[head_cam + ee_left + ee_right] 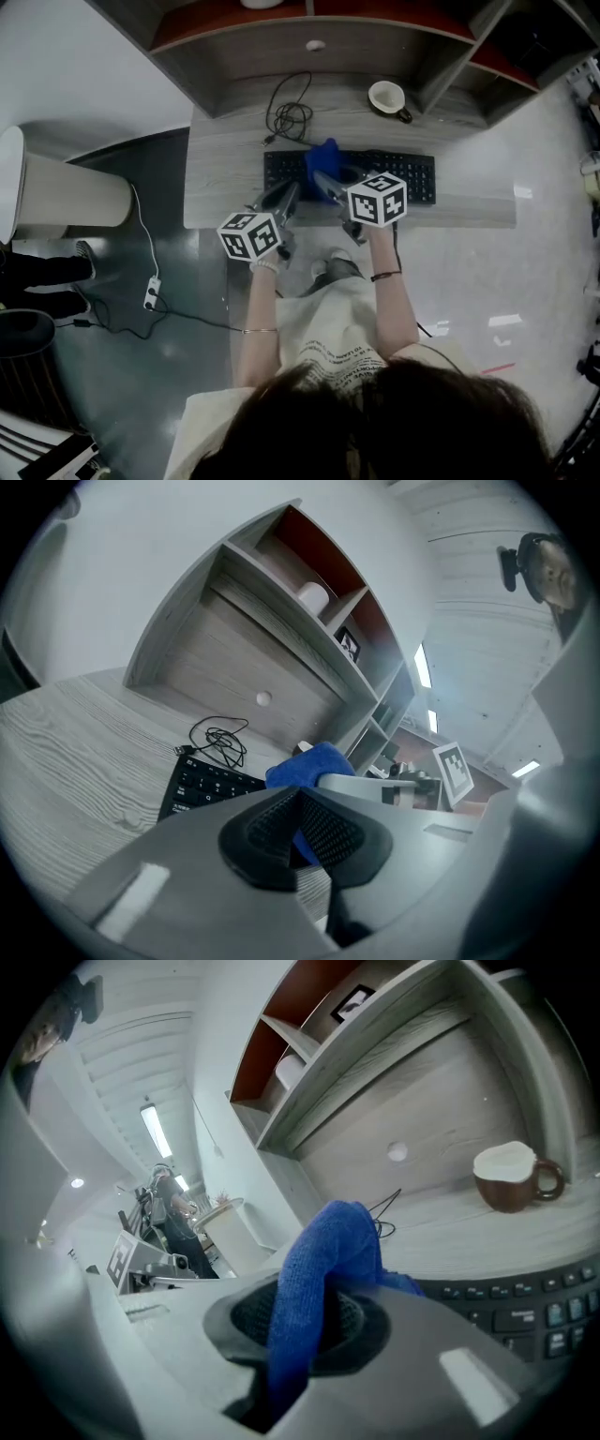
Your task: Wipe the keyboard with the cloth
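— Where's the cloth?
— My right hand-held gripper (pixel 309 1321) pinches the blue terry cloth (pixel 323 1251) over the black keyboard's (pixel 412 178) left part, on the grey wood-grain counter (pixel 225 159).
— Left one?
— My left hand-held gripper (pixel 298 832) is pressed together, empty, near the keyboard's front edge.

1. The desk (pixel 225 178) had a pale grey wood-grain top and stood against a white wall (pixel 112 564).
2. The hutch (pixel 281 56) over it had grey shelves with red-brown backs.
3. The floor (pixel 487 300) was glossy grey and showed bright reflections.
4. The ceiling strip lights (pixel 154 1131) were lit.
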`<control>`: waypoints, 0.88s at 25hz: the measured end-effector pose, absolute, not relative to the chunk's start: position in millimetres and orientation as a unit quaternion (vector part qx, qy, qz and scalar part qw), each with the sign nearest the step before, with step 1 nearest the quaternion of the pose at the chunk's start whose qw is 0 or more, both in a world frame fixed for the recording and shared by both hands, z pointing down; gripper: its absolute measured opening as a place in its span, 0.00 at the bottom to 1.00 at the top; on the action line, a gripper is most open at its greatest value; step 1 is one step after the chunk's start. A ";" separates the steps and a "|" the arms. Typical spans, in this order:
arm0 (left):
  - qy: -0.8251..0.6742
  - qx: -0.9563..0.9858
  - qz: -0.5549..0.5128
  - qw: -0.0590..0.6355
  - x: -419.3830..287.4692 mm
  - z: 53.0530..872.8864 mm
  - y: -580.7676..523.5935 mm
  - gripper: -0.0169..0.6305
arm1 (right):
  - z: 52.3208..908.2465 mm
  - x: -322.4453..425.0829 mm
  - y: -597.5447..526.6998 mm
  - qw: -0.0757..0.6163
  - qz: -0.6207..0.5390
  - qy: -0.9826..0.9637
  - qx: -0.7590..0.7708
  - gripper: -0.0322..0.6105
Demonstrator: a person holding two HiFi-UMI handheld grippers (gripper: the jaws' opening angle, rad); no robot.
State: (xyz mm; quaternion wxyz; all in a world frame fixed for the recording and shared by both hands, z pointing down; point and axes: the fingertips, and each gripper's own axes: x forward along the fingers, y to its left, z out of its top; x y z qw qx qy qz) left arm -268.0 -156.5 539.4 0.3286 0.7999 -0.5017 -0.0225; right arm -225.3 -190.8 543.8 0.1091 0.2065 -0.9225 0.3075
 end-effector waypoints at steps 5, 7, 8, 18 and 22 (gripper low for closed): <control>-0.527 0.784 -0.022 0.327 -281.8 538.0 -152.8 0.01 | 542.6 -245.4 -188.1 0.117 0.310 -0.928 0.170 0.13; -0.537 0.777 -0.022 0.328 -286.4 538.7 -151.8 0.01 | 541.5 -253.6 -187.8 0.121 0.310 -0.930 0.156 0.13; -0.541 0.775 -0.023 0.328 -288.2 538.7 -151.1 0.01 | 541.1 -257.2 -187.4 0.123 0.310 -0.931 0.149 0.13; -0.585 0.742 -0.045 0.325 -315.6 533.6 -148.1 0.01 | 540.0 -284.4 -187.4 0.138 0.315 -0.933 0.108 0.13; -0.599 0.731 -0.046 0.325 -324.0 534.8 -147.5 0.01 | 540.8 -291.9 -188.3 0.142 0.316 -0.933 0.096 0.13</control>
